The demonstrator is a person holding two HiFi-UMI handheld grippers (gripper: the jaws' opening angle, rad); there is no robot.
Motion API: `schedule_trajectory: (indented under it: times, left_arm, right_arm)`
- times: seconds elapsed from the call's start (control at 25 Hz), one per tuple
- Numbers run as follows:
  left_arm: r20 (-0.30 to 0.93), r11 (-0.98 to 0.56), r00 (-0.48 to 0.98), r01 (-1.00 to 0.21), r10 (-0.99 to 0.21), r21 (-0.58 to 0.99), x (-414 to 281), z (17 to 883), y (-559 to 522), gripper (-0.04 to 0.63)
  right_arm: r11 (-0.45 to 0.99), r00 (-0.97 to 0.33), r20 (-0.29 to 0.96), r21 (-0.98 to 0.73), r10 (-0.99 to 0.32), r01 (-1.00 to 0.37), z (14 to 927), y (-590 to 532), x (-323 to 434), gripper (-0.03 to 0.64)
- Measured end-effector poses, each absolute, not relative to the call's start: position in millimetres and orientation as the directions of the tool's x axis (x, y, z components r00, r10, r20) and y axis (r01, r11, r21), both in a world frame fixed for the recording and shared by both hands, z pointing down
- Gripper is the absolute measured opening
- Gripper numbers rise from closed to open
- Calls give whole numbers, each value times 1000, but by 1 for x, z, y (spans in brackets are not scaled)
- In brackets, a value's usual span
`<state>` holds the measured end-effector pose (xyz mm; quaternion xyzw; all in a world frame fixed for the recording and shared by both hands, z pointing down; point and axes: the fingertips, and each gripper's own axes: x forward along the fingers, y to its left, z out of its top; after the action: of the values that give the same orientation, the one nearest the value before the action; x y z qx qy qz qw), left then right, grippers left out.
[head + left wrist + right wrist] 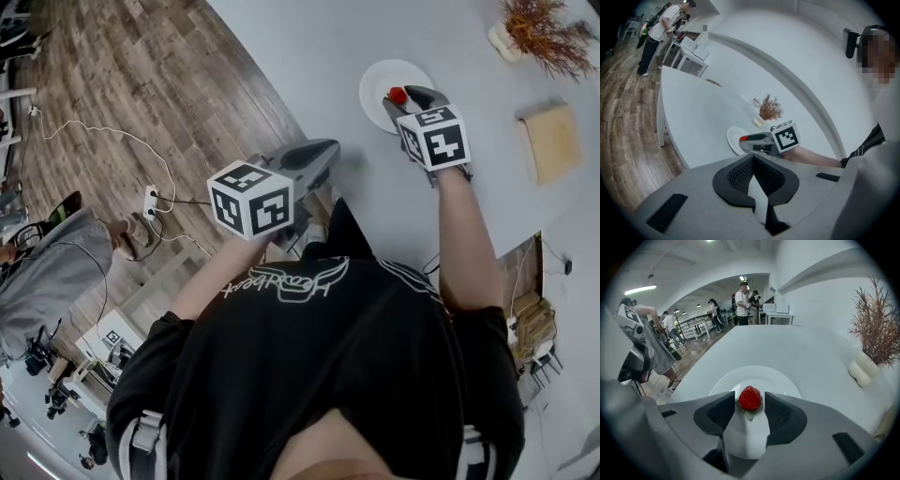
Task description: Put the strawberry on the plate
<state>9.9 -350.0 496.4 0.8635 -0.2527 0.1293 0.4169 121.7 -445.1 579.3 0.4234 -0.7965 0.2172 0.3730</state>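
A red strawberry [750,397] lies on the near part of a white plate [774,378] on the white table [806,348]. My right gripper [750,402] is open, its two dark pads standing either side of the berry with a narrow gap on each side. From the head view the strawberry [397,95] shows at the tips of the right gripper [415,97], over the plate [377,77]. My left gripper [322,152] hangs off the table's near edge, shut and empty. Its own view shows the left gripper [753,157] with tips together, pointing at the plate [733,139].
A dried plant in a white vase [536,32] stands at the table's far right, and a tan wooden block [551,141] lies right of my right gripper. Cables and a power strip [150,199] lie on the wooden floor at left. Several people stand far behind.
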Motion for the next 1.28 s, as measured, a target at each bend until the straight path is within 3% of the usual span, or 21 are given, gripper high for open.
schedule_trajectory:
  times: [0.52,0.88,1.28]
  left_arm:
    - [409,-559,833,-553,-371,618,-13,467,-334,6]
    - [361,-648,854,-519,-374,557,-24,419,-286,6]
    - [293,-771,893,-444,-341,456,-41,352,-194,6]
  right_arm:
    - [504,-360,708,-6,-608,-864,532,-420,122,186]
    - [481,-393,546,22,-740,-876,440,-346,99,184]
    - [490,-468,346,-29,-813,-871,350,-201,55,27]
